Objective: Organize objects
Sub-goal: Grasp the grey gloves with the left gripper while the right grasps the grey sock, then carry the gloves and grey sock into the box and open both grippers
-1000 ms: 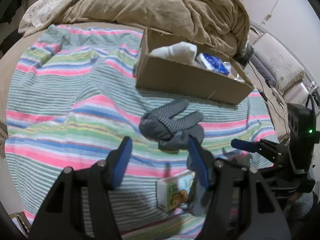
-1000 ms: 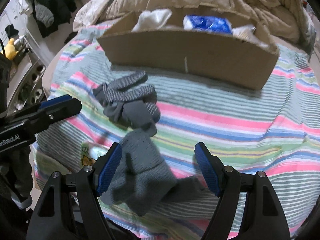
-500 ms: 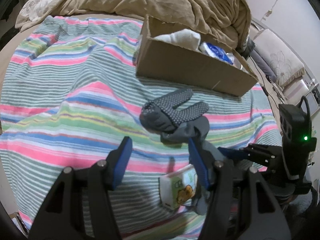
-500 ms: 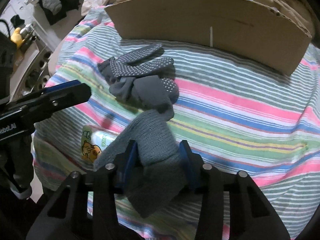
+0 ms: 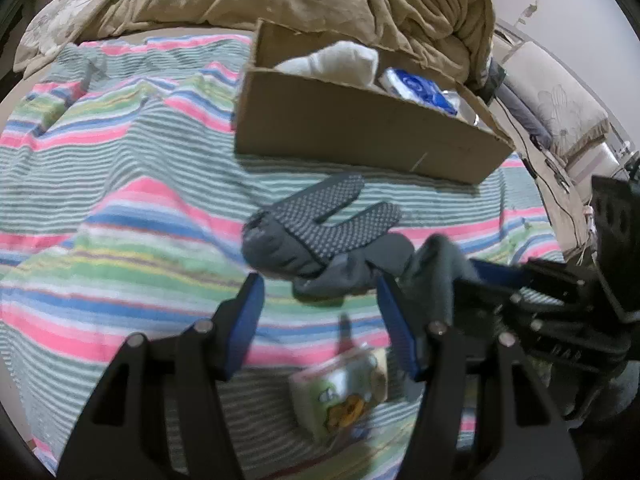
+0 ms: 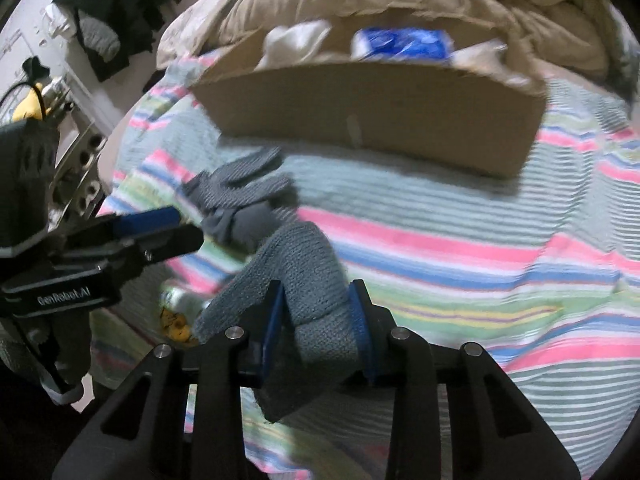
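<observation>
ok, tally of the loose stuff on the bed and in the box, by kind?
Grey knit item, clamped in the right hand-held gripper: 1
Grey dotted gloves on the striped sheet: 1 pile, count unclear
Small cartoon-print packet: 1
White cloth in the cardboard box: 1
Blue packet in the box: 1
Total: 5, pile counted once

Striped bedspread point(image 5: 120, 208) under a rumpled tan duvet point(image 5: 320, 0); pale wall point(image 5: 568, 4) behind, dark clothes point(image 6: 120, 12) piled aside.
</observation>
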{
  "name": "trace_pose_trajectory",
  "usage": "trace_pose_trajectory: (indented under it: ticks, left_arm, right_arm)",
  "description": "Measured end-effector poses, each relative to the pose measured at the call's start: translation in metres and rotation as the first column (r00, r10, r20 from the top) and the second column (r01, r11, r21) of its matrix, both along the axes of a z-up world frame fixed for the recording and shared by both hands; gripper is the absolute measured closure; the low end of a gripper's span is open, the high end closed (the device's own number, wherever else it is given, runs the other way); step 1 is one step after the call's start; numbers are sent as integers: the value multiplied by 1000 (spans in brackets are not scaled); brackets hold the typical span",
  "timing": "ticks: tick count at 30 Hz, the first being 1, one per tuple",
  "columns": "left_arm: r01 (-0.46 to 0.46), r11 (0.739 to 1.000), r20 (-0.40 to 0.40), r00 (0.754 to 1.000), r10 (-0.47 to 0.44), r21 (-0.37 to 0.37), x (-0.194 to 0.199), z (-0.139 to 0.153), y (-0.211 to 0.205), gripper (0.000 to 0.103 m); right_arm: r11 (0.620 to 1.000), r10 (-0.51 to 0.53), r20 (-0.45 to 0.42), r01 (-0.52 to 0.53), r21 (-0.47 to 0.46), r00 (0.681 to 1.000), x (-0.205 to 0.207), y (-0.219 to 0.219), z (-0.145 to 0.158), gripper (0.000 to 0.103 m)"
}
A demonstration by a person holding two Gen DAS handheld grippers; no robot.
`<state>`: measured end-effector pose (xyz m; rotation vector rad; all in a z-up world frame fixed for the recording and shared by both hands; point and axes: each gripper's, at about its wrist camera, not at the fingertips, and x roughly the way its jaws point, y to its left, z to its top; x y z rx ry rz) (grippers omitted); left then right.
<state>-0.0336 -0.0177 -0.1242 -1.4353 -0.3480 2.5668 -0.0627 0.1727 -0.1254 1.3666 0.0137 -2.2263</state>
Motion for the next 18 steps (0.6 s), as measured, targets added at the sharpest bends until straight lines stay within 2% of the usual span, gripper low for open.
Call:
trace_pose_trajectory:
  ticks: [6,9,15,18]
  left_arm:
    - [22,1000,21,1000,-21,-20,-16,-8,12,43]
    - [20,999,43,999,-19,-31,-25,-16,18,43]
    - [30,999,32,999,-28,-39,-34,-22,22,44]
    - [34,999,19,999,-33,-27,-34,-22,22,51]
  right_arm:
    - [998,-64,-15,64,-22,998,-11,31,4,68]
    - [996,-78,-16,77,-32,997,-19,26,2,68]
    - [996,-72,-1,72,-50,997,-25,32,-2,68]
    - [996,-73,0,72,-59,997,-26,31,-3,68]
